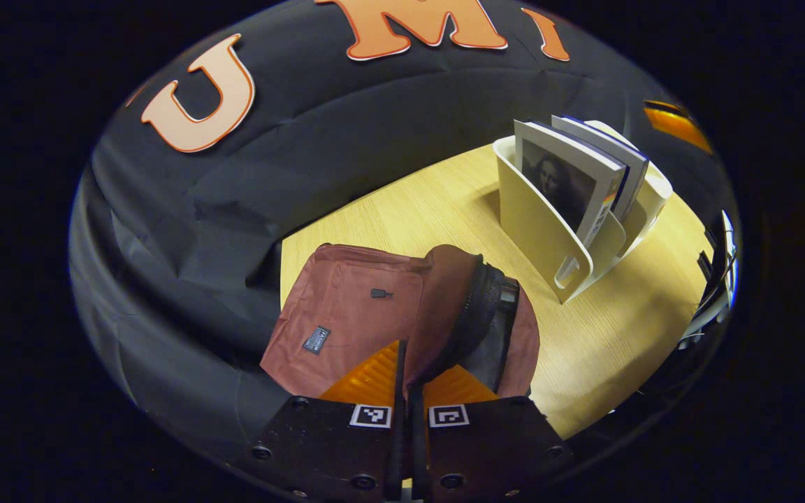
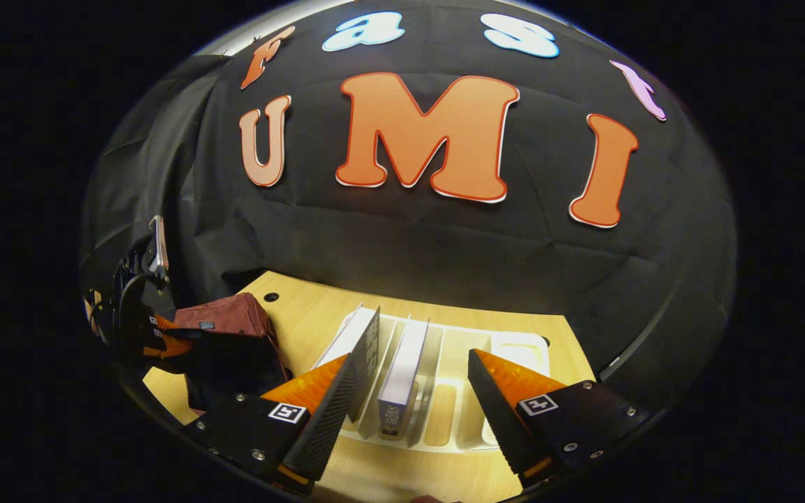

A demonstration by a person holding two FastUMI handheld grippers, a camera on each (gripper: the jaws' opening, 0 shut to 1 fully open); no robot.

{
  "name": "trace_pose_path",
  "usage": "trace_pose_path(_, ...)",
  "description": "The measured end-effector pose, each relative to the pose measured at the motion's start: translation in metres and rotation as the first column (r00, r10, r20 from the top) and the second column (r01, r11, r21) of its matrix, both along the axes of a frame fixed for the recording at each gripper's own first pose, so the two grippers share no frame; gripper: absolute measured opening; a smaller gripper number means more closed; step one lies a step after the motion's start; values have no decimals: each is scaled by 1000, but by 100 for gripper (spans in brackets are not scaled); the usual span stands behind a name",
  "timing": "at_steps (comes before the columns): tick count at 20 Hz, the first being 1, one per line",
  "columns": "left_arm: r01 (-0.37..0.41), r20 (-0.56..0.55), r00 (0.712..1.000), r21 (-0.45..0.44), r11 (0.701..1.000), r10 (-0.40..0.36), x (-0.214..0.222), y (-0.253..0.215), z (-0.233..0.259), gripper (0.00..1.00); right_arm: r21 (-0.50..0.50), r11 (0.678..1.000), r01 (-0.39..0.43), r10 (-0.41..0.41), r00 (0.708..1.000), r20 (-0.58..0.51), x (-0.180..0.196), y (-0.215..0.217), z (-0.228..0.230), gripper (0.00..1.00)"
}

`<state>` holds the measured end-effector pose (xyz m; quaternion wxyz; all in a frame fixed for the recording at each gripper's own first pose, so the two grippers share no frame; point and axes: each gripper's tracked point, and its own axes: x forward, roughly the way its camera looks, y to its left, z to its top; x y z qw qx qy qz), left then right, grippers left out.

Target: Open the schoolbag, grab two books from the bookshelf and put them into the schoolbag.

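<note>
Reddish-brown fabric of the schoolbag (image 1: pixel 346 314) sits nearest in the left gripper view, where the left gripper (image 1: pixel 406 381) is clamped on the bag's opened flap beside the dark zipper (image 1: pixel 472 318), holding the mouth apart. In the right gripper view, the right gripper (image 2: pixel 409 391) hangs with its fingers spread wide, straddling the second book (image 2: pixel 402 377) in the pale bookshelf (image 2: pixel 514 349); the first book (image 2: pixel 360 349) leans just beside it, touching the nearer finger. Beyond lies the light wooden surface (image 2: pixel 305 307). To grip well, the right gripper should probably centre on the one spine, lower, then close squarely, while the left gripper holds the bag open.
</note>
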<state>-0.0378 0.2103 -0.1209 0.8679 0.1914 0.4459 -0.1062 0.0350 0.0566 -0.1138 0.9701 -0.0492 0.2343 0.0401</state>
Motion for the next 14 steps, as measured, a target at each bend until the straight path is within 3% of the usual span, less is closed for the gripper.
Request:
trace_pose_path(3, 34, -23, 999, -50, 998, -35, 13, 11, 15, 5, 15, 1000, 0, 1, 996, -94, 13, 22, -7, 94)
trace_pose_path(8, 143, -63, 987, -66, 988, -147, 27, 20, 30, 6, 122, 992, 33, -3, 970, -242, 31, 58, -18, 95)
trace_pose_path(10, 179, -70, 980, -67, 981, -184, 30, 20, 35, 5, 147, 987, 65, -15, 946, -325, 34, 67, -22, 95)
trace_pose_path(14, 234, -72, 968, -86, 969, -240, 35, 19, 35, 6, 233, 960, 153, -15, 864, -503, 40, 89, -34, 95)
